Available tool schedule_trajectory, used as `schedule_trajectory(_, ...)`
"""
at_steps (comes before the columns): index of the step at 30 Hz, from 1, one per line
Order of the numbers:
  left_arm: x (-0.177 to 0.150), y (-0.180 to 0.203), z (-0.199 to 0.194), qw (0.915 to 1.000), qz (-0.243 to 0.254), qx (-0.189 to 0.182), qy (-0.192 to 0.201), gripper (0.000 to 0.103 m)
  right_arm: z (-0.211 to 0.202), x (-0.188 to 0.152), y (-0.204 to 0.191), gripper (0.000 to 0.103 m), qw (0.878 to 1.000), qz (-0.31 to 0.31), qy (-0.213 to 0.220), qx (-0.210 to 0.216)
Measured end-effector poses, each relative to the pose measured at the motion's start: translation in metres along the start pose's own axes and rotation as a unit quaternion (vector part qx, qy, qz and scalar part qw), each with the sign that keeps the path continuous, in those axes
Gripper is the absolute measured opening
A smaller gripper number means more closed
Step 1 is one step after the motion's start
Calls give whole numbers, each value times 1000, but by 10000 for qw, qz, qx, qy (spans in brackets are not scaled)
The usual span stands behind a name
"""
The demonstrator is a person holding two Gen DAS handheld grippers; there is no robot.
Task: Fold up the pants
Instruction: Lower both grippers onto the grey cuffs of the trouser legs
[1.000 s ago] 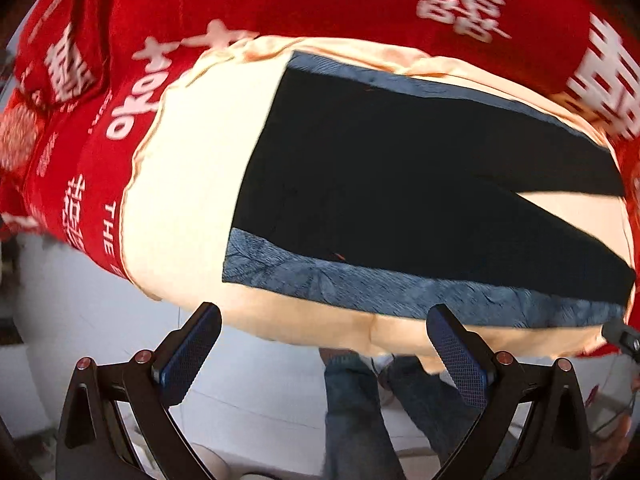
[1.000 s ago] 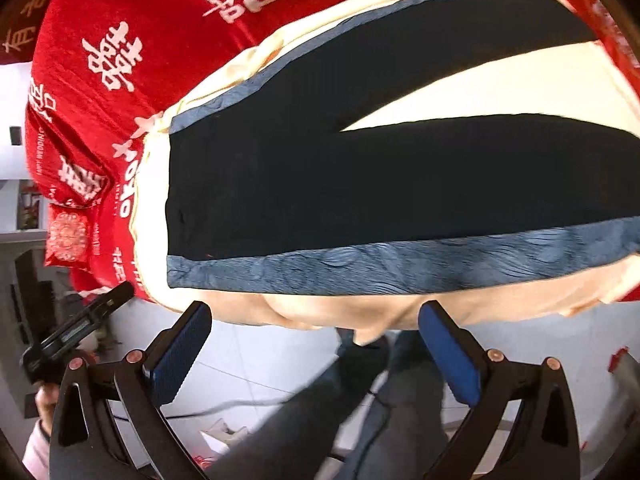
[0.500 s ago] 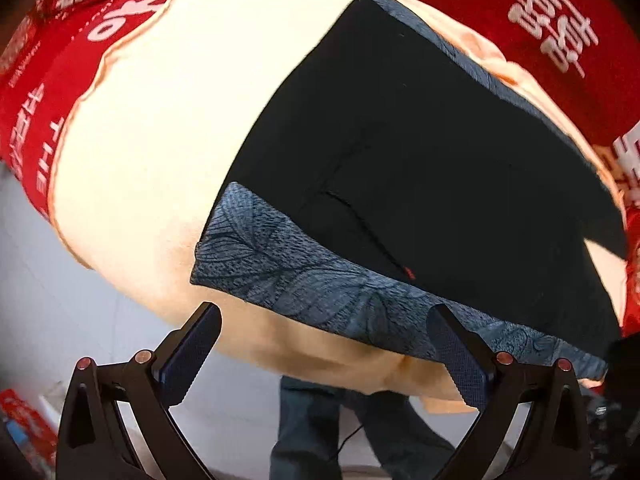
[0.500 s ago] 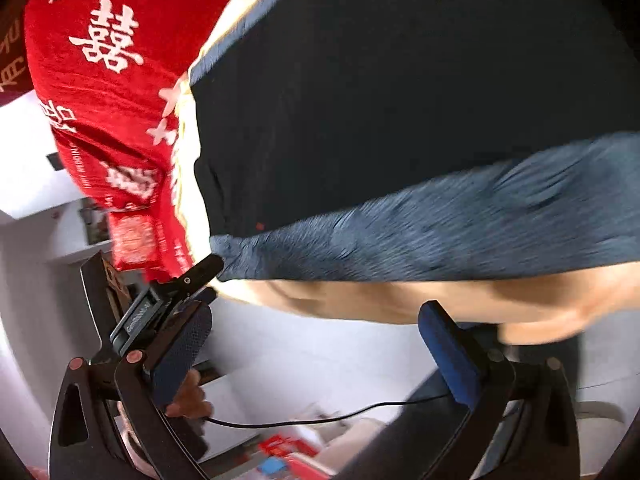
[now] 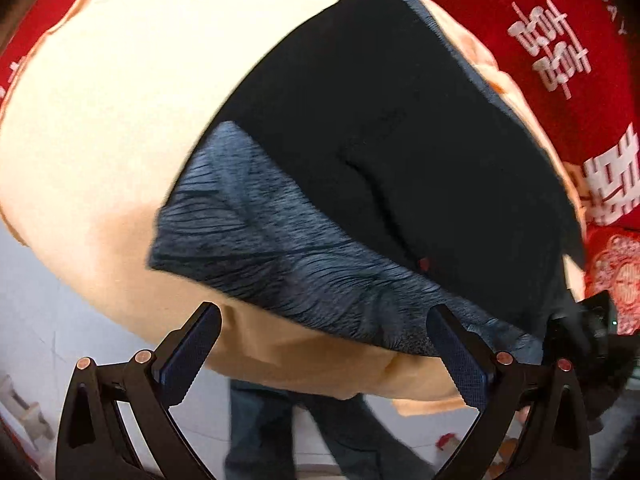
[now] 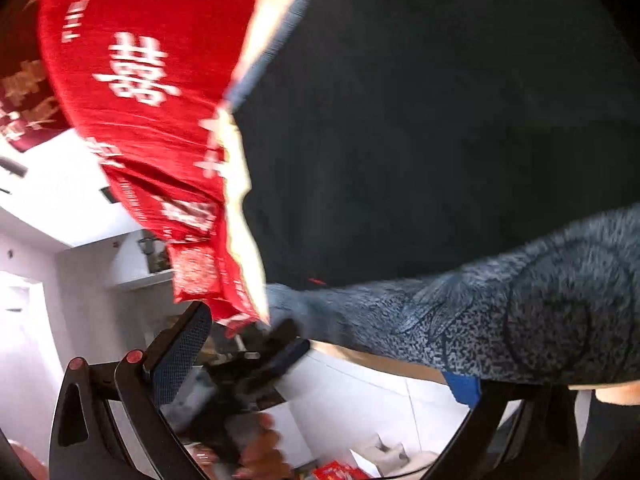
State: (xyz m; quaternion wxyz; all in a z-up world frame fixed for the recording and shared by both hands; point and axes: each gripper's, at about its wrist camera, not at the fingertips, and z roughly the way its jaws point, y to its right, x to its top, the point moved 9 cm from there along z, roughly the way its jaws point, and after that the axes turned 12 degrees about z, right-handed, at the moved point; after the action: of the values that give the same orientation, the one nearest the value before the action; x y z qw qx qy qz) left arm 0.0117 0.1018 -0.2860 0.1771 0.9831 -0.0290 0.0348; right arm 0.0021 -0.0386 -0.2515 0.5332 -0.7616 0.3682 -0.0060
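Here, the pants (image 5: 400,152) lie flat on a cream cloth (image 5: 112,112), which covers a red printed spread (image 5: 560,40) on the table. Black body, blue-grey patterned side stripe (image 5: 280,256) along the near edge. The waist end points to my left; the corner of the stripe sits just inside the cream cloth's near rim.

My left claw (image 5: 322,354) hovers at the table's near edge, jaws wide apart, holding nothing. The stripe hangs just above and between the two blue pads; the right-hand fingertip (image 5: 440,324) overlaps the stripe's lower edge in this view, but I cannot tell whether it touches. The cream cloth droops over the table edge between the fingers. A person's jeans-clad legs (image 5: 272,432) show below, on a pale floor.

Right wrist view is blurred. My right claw (image 6: 332,352) is spread wide too, gripping nothing I can see. Its left pad (image 6: 180,356) stands clear in the air below the red spread's hanging corner. Its right finger is mostly hidden beneath the stripe (image 6: 500,320); only a bit of blue pad (image 6: 462,388) pokes out under the cloth edge. Contact there cannot be judged. The other claw's black body (image 6: 256,364) shows between my fingers, near the pants' waist corner, with a hand (image 6: 256,448) below it.
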Motion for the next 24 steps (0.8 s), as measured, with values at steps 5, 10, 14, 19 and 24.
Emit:
schedule_trajectory(5,12,25,4,9991,-100,-405,57,103,-18,-4,-41,103,9991,-342,-58,242)
schedule_trajectory(10,29,17,7,9970,-630,-378,228,102,-21,-7,-37,103,9990,-370,-156,176)
schedule_trajectory(14,35,8,13,9978,-643,-67,126,68,-32,-2,1,103,9996,-213,85,-189)
schedule_trajectory(19,40,16,14,9998,-154,111,36,44,-77,14,47,103,9969,280,693,-264)
schedule_trajectory(24,46,17,18,9999,14,63,-84,43,-116,22,73,103,9899,817,1156,36)
